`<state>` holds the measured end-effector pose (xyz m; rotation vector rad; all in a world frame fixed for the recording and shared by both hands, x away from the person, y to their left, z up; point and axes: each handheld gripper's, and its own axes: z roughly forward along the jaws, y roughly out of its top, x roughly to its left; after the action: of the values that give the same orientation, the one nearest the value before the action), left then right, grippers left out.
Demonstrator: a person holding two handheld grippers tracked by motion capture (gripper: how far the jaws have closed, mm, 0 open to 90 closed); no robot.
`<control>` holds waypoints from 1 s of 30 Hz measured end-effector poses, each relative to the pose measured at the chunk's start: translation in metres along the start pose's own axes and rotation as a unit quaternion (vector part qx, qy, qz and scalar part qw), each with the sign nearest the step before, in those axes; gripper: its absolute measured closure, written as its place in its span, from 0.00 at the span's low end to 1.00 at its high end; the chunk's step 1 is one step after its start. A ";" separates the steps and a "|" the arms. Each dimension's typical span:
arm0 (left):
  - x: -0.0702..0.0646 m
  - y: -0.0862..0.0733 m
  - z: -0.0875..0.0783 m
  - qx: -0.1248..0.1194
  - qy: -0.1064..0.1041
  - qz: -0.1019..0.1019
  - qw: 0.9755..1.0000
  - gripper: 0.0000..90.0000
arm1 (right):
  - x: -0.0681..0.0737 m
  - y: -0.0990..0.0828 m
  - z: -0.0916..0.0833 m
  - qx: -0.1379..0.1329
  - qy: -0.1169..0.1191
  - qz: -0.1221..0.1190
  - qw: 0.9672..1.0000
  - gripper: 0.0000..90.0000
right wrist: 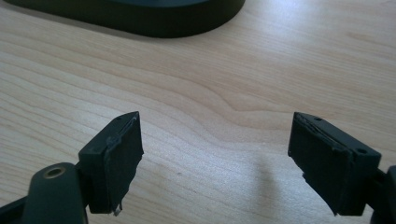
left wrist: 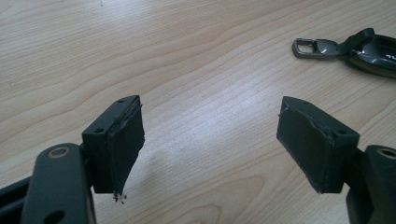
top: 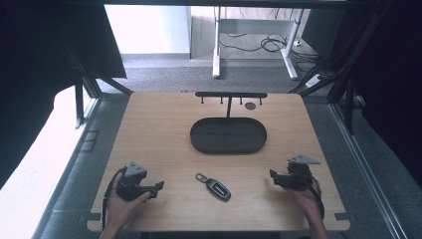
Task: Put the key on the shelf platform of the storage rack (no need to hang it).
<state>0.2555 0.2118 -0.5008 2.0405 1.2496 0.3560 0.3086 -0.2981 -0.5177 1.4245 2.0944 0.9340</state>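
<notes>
Left gripper (top: 158, 186) at 7 o'clock on the table (top: 149, 129), jaws spread wide, nothing between them; right gripper (top: 272, 175) at 4 o'clock, equally spread, empty. One car key fob (top: 215, 186) with metal clip lies flat between them at 6 o'clock, apart from both. Left gripper view catches the fob (left wrist: 369, 46) at its 2 o'clock; right gripper view instead gets the oval tray's rim (right wrist: 154, 21) at 12. One black tray (top: 228, 135) at centre, one hook rack (top: 231, 95) behind it at 12 o'clock.

Glossy dark plastic key fob (top: 218, 189) with metal clasp lies on smooth light wood table (top: 159, 124).
</notes>
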 end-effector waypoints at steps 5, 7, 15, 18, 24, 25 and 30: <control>0.000 0.000 0.000 0.000 0.000 0.000 1.000 0.26 | 0.002 0.002 -0.005 -0.007 0.009 -0.012 1.000 0.23; 0.000 0.000 0.000 0.001 0.000 0.001 1.000 0.26 | 0.005 0.004 -0.008 -0.007 0.012 -0.020 1.000 0.24; 0.001 0.000 -0.001 0.000 0.001 -0.001 1.000 0.26 | 0.013 0.012 -0.011 -0.003 0.026 -0.042 0.999 0.30; 0.001 0.000 -0.001 0.000 0.000 -0.001 1.000 0.26 | 0.017 0.015 -0.012 -0.001 0.034 -0.047 0.998 0.31; -0.001 0.001 -0.001 -0.001 -0.002 0.001 1.000 0.26 | 0.028 0.031 -0.021 0.022 0.063 -0.074 0.995 0.30; 0.000 0.001 -0.001 0.000 -0.002 0.001 1.000 0.26 | 0.030 0.035 -0.023 0.028 0.067 -0.080 0.994 0.30; -0.001 0.001 0.000 0.000 -0.003 0.002 1.000 0.26 | 0.043 0.055 -0.032 0.054 0.082 -0.110 0.989 0.30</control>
<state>0.2554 0.2108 -0.4996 2.0444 1.2416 0.3516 0.3052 -0.2537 -0.4550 1.1688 2.3988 0.8886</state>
